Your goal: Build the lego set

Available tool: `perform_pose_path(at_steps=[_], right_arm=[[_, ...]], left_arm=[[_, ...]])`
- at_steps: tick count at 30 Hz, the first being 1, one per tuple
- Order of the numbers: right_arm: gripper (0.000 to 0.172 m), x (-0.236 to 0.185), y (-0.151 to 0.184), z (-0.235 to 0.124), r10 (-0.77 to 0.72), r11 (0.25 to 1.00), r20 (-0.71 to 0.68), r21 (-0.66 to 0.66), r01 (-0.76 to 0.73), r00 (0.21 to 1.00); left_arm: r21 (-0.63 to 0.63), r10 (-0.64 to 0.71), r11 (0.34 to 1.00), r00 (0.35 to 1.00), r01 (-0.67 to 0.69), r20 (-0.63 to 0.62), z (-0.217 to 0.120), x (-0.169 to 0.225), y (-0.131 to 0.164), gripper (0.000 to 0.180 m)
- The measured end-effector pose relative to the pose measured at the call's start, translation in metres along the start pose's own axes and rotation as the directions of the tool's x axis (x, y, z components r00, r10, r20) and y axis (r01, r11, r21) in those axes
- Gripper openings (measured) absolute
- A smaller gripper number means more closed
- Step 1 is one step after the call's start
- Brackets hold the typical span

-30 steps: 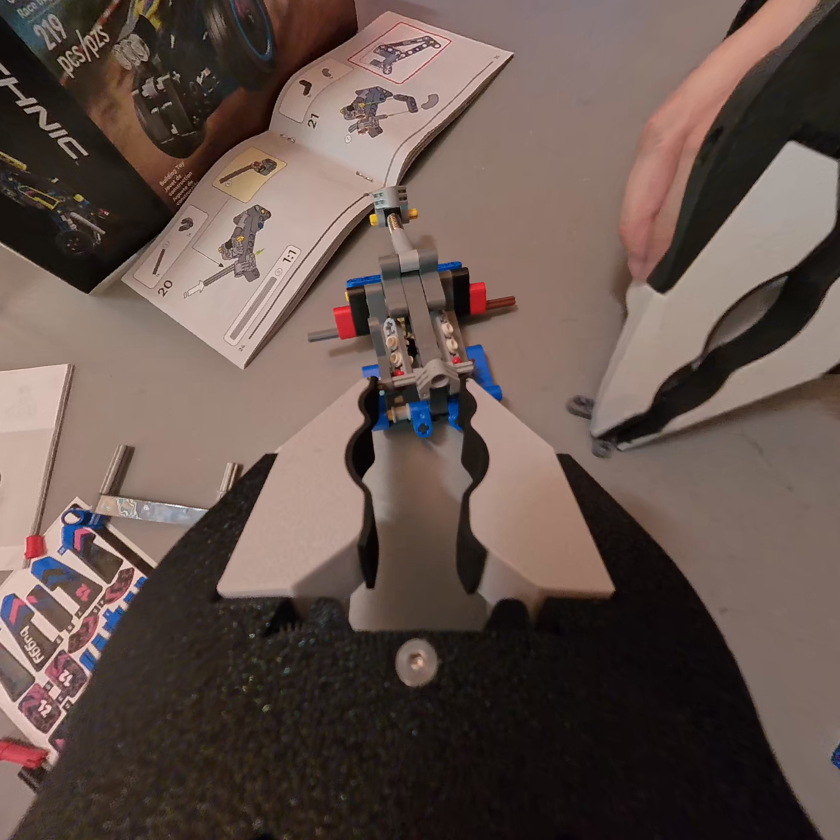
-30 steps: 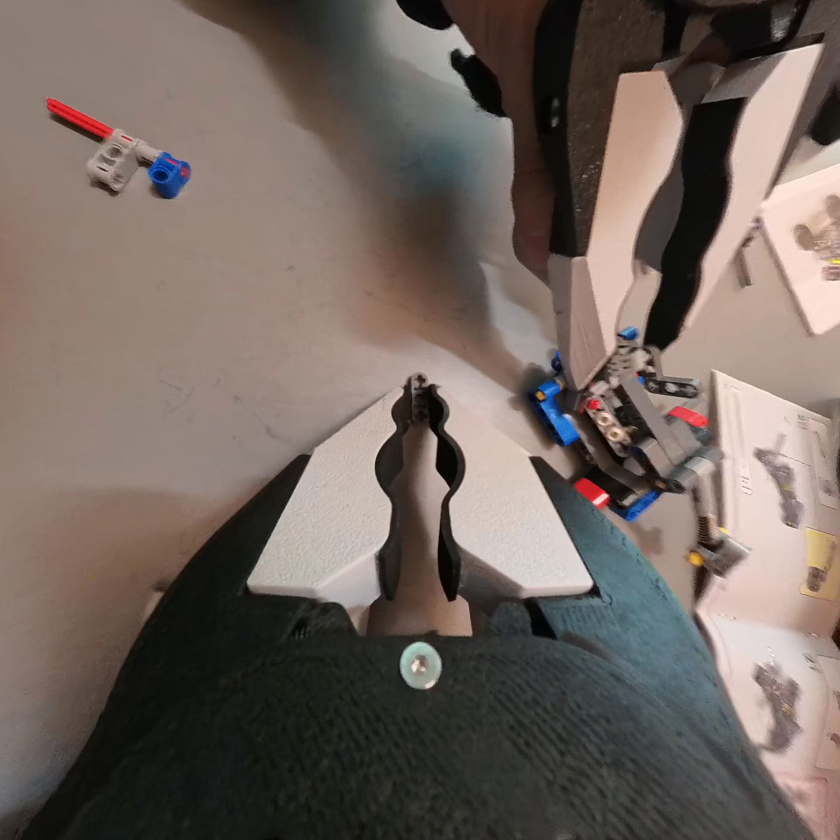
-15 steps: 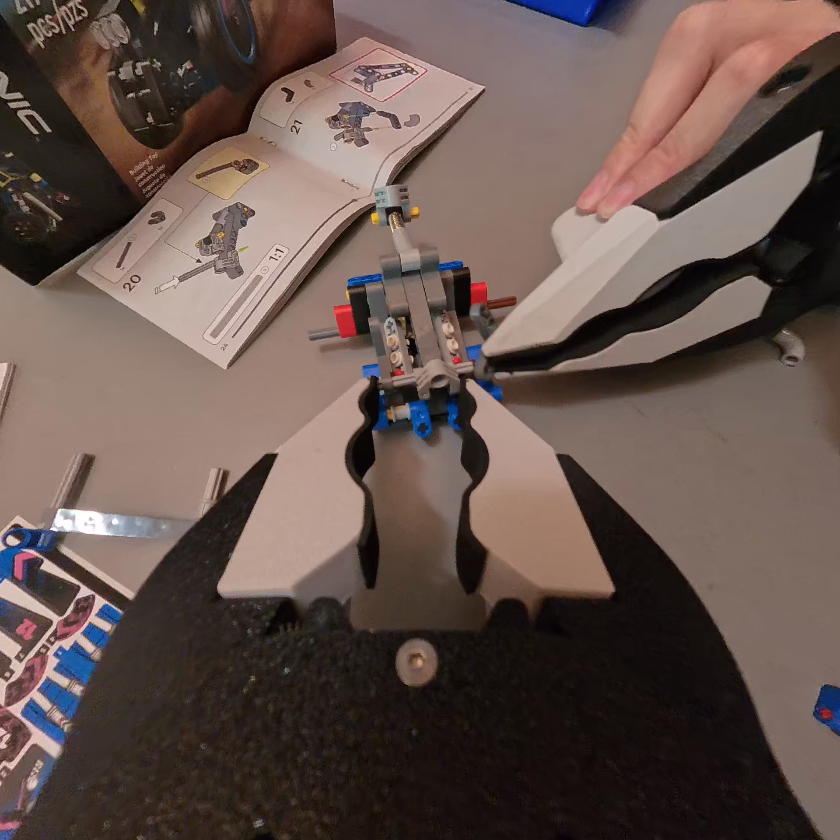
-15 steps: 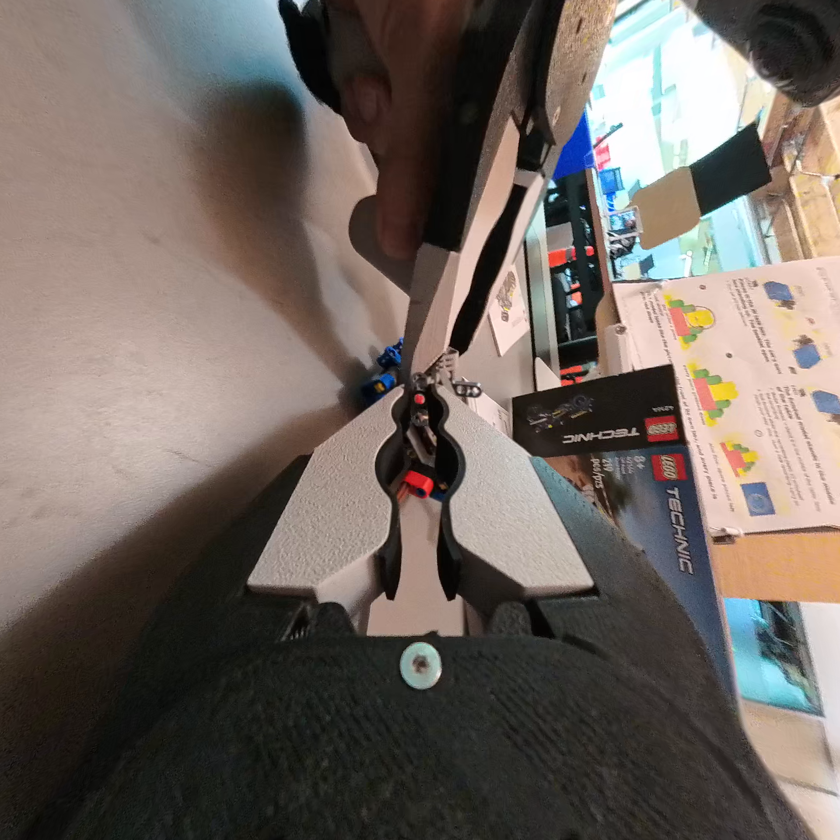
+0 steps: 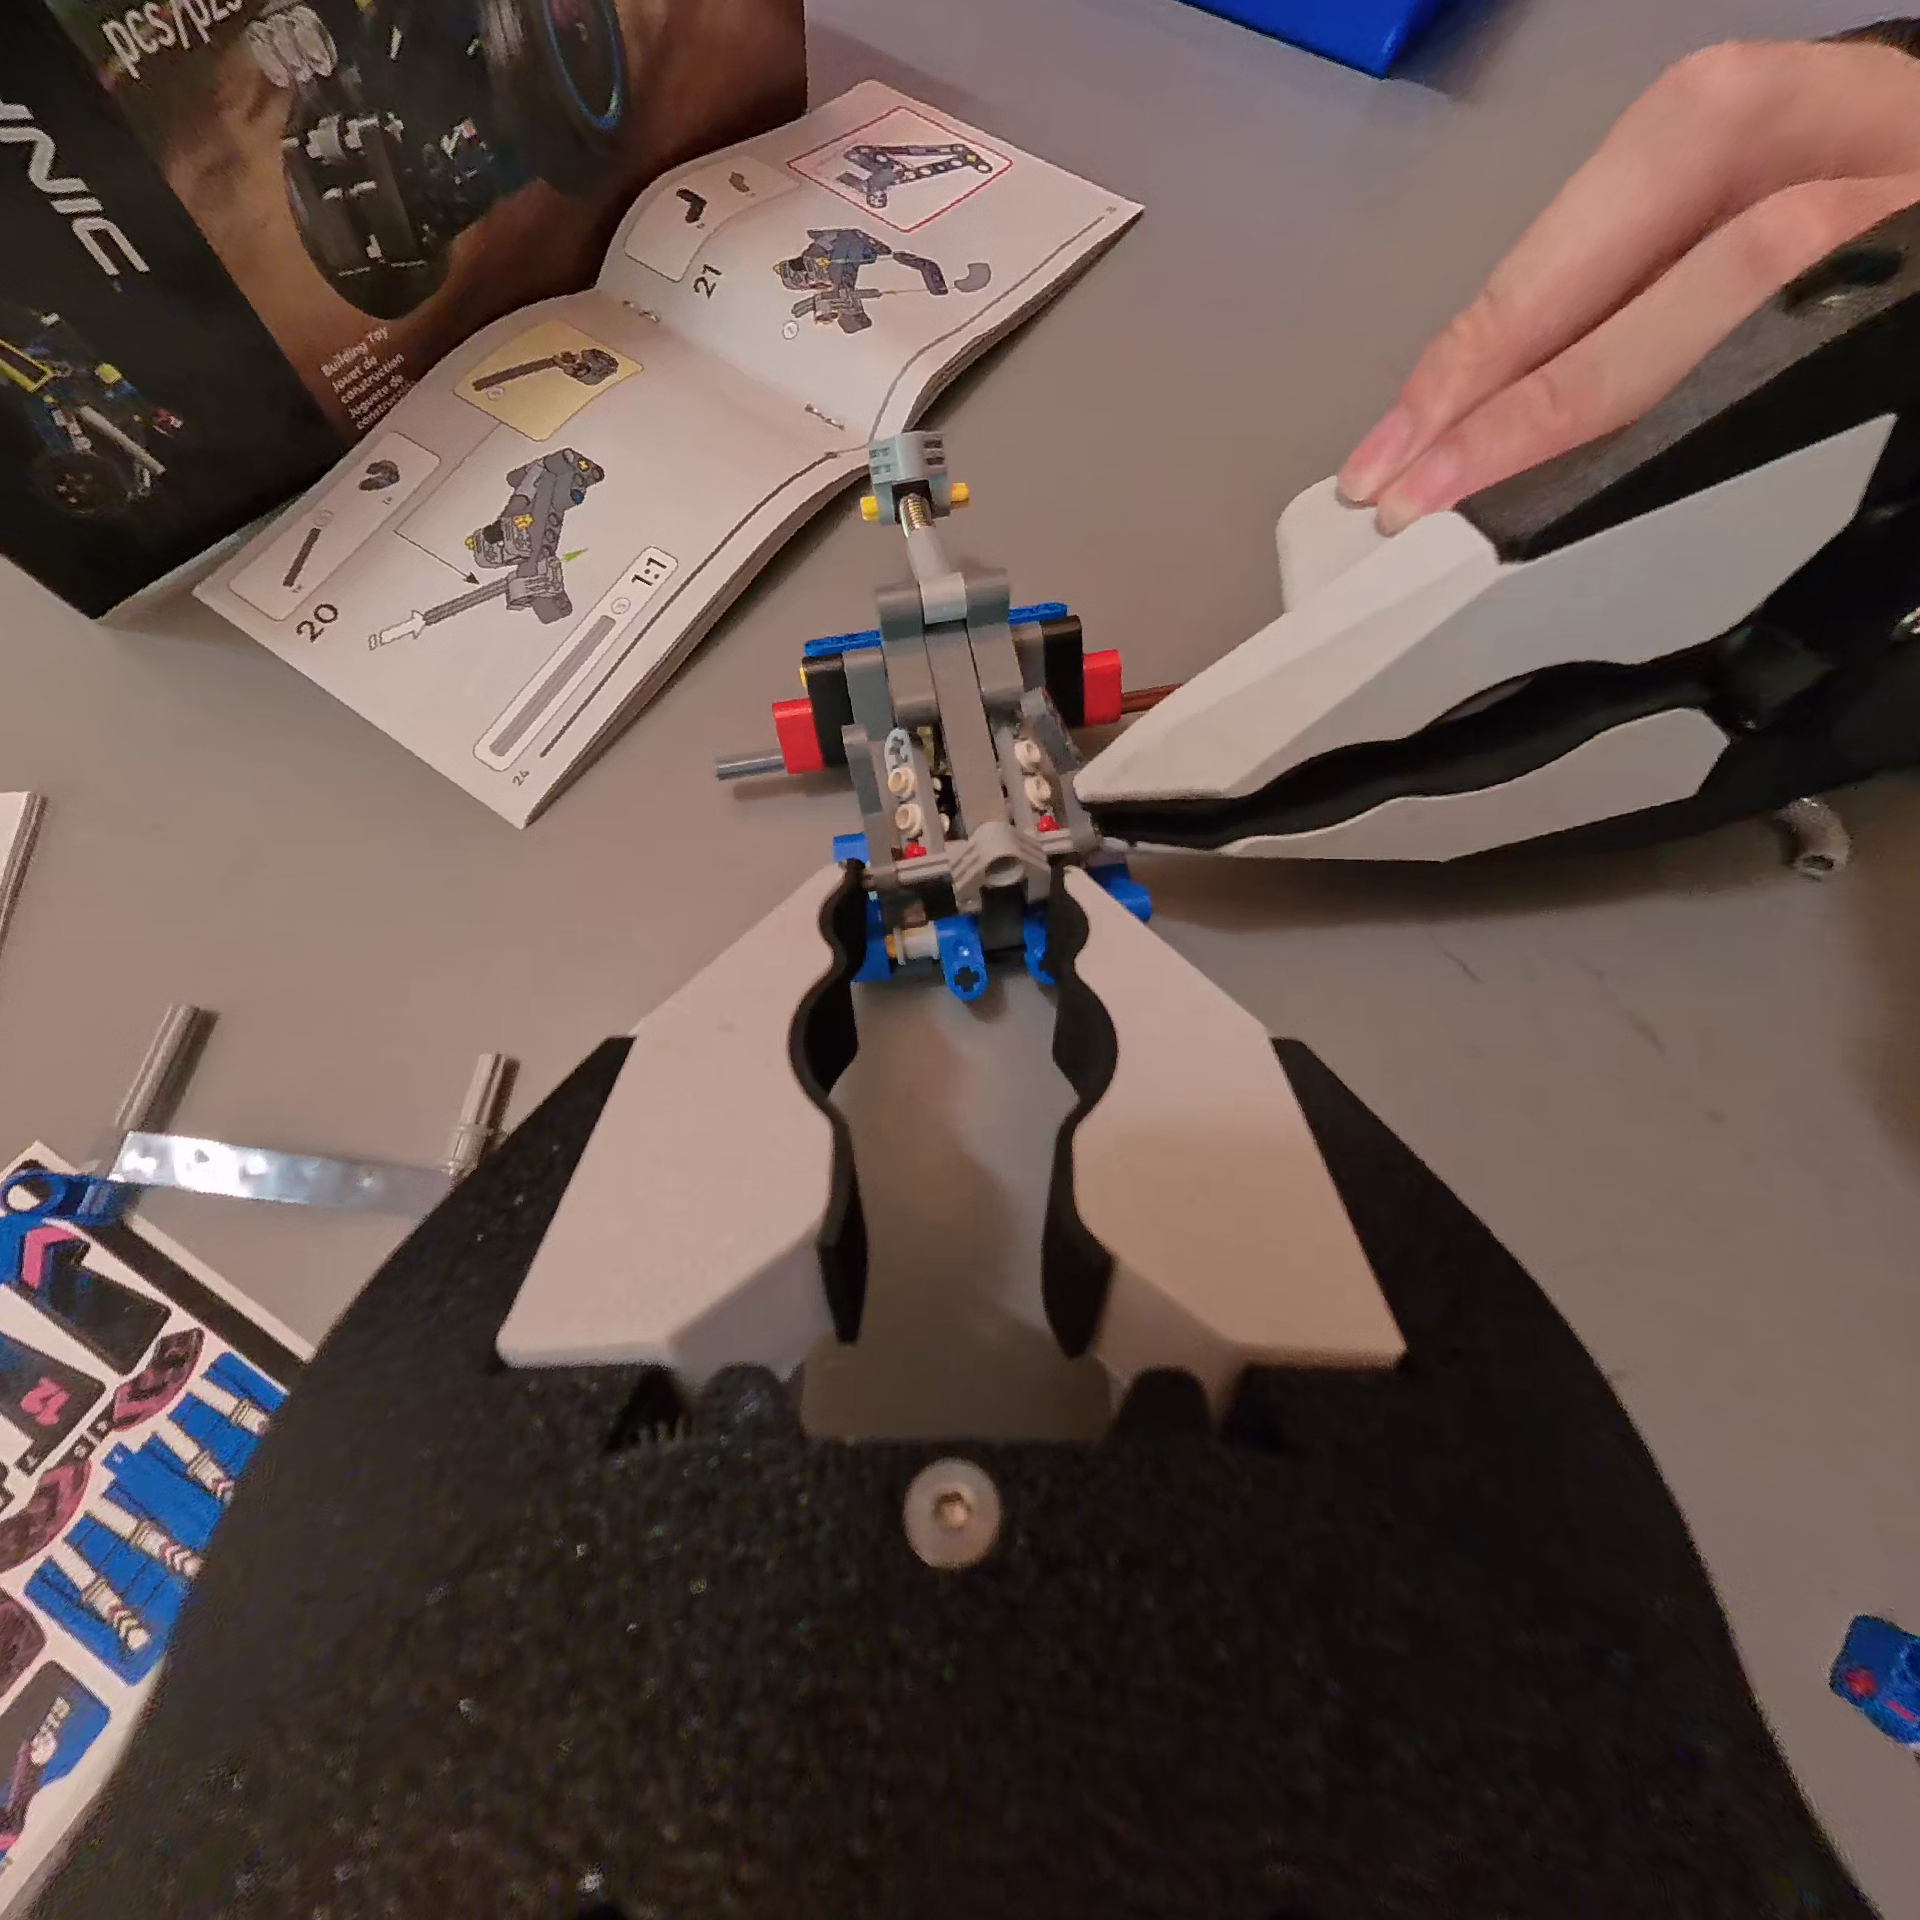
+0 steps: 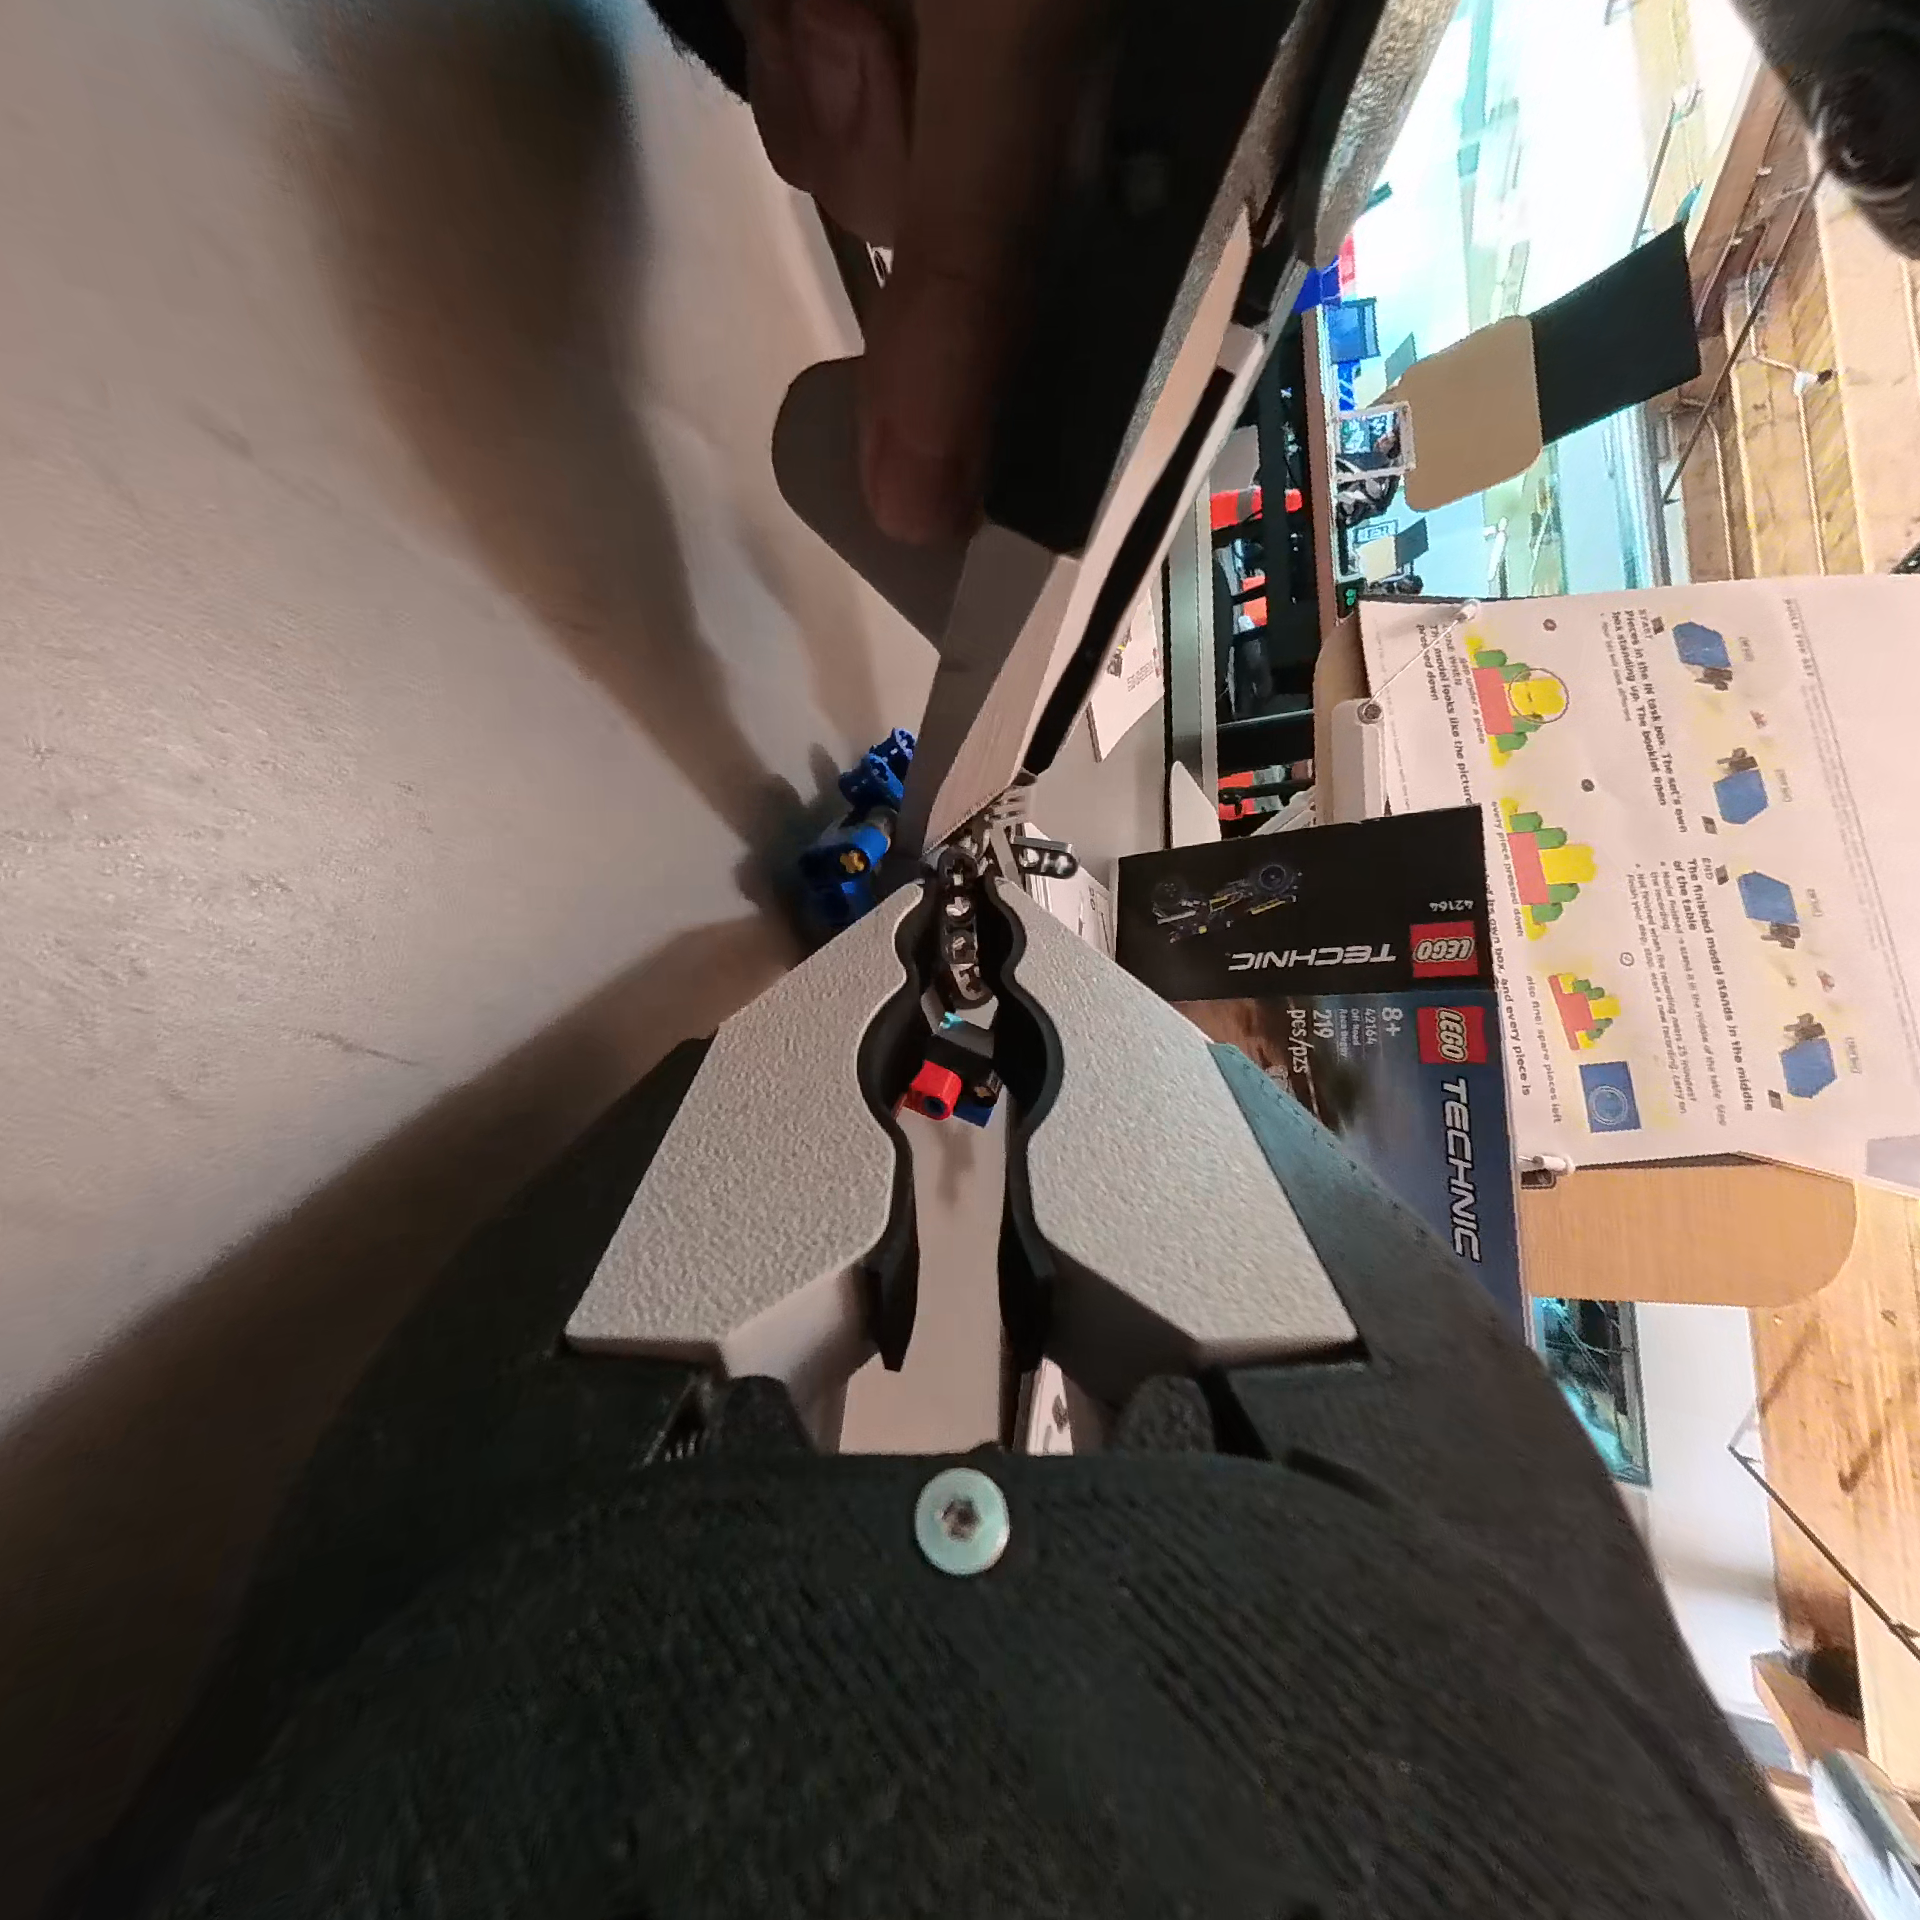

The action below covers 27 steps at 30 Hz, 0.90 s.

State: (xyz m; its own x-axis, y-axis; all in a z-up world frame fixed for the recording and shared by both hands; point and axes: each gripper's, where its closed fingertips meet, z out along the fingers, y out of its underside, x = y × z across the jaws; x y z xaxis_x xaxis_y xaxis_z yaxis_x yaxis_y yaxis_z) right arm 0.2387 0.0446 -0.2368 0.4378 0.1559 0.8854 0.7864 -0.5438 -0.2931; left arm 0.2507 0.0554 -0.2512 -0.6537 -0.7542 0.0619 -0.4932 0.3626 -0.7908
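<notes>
Grey and blue, the brick model (image 5: 956, 769) sits on the table (image 5: 1455, 1091) near an open booklet (image 5: 665, 416), its near end clamped by the left gripper (image 5: 958, 914), while the right gripper (image 6: 961, 925) pinches a thin black beam (image 6: 958, 935) against its right side

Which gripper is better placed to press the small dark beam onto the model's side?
Right, probably: its fingers pinch a dark beam against the model's right side, while the left gripper clamps the model's near end.
</notes>
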Motion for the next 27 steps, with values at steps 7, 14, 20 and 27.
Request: perform_pose_path(at_steps=[7,14,20,27], right_arm=[[0.004,-0.001,0.003,0.002,-0.050,0.996,-0.016,-0.079,0.048,0.999],[0.003,0.001,0.006,0.004,-0.075,0.988,-0.034,-0.134,0.070,0.997],[0.000,0.006,0.008,0.001,-0.042,0.993,-0.051,-0.114,0.036,0.998],[0.000,-0.002,0.012,-0.008,0.000,0.998,0.050,-0.066,0.004,0.999]], left_arm=[[-0.030,0.032,0.999,0.997,-0.030,0.076,0.000,-0.003,0.000,0.031],[-0.038,0.005,0.999,0.994,-0.001,0.112,0.001,-0.005,-0.001,0.031],[-0.025,-0.003,1.000,0.995,0.005,0.096,0.001,-0.003,-0.001,0.031],[-0.018,0.035,0.999,0.997,-0.034,0.062,0.000,-0.002,0.000,0.031]])
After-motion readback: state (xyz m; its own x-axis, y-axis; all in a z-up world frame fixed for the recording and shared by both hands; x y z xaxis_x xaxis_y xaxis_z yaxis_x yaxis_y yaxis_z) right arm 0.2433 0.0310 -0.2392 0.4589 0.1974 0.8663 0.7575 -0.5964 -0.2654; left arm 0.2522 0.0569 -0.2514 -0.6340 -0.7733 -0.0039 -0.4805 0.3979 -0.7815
